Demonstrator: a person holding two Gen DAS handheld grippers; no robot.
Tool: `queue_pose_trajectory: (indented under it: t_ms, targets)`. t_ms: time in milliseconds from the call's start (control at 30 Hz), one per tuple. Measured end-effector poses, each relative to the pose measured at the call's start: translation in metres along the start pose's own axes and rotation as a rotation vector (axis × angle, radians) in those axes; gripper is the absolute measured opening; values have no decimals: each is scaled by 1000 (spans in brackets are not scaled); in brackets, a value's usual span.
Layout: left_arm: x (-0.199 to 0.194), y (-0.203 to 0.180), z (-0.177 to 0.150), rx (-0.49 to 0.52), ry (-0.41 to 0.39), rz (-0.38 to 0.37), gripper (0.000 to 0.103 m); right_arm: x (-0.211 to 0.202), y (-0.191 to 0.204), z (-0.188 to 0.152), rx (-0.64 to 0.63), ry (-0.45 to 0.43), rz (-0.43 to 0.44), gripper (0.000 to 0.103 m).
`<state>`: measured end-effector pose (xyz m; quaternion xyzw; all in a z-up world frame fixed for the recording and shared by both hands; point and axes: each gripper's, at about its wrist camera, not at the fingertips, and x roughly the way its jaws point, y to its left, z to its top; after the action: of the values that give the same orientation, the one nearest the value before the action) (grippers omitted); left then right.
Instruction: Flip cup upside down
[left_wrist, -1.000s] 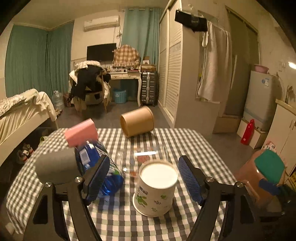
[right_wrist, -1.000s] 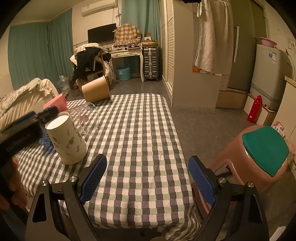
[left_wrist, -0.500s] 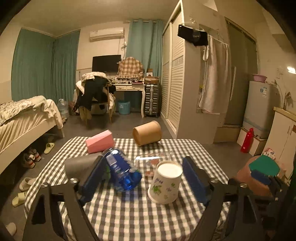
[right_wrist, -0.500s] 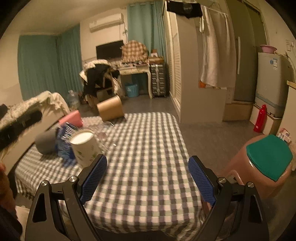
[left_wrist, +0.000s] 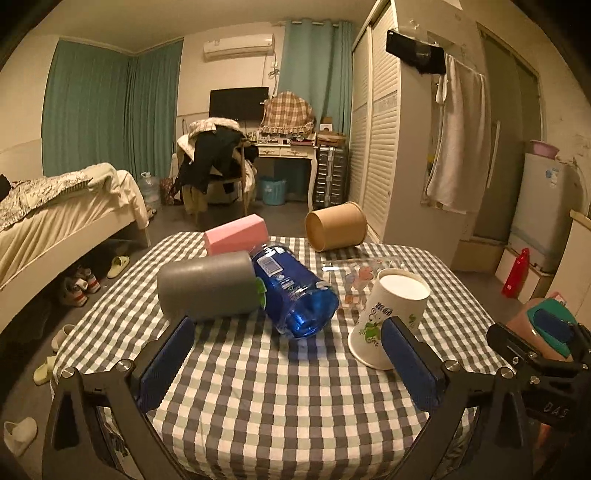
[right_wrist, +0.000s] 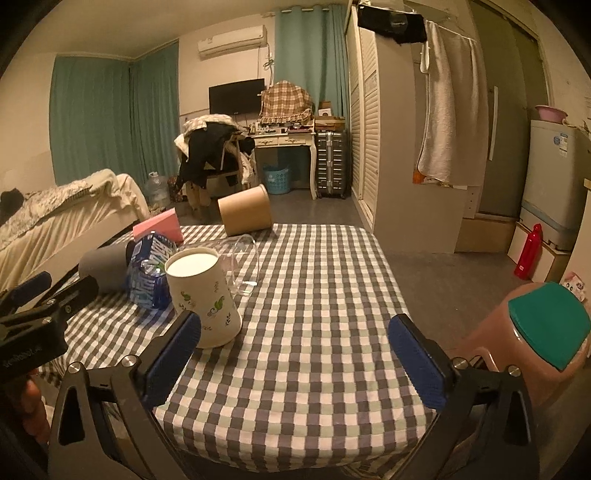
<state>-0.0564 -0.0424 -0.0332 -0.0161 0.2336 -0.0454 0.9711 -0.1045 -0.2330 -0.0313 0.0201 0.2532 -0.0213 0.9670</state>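
Right wrist, cup mid-table, right half bare

Dim warm light, fisheye-bent edges, dark corners

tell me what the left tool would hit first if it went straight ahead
Probably the blue bottle lying on its side, roughly centred between the open left tool fingers. The paper cup sits nearer its right finger, though depth is unclear.

Both wrist views over shared table
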Motion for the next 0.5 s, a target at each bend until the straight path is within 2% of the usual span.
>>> queue_pose_trajectory:
  t_ms: [500]
  targets:
    - [-2,8,-1,-11,2,14,103,9,10,-5,-30,21,-14,103]
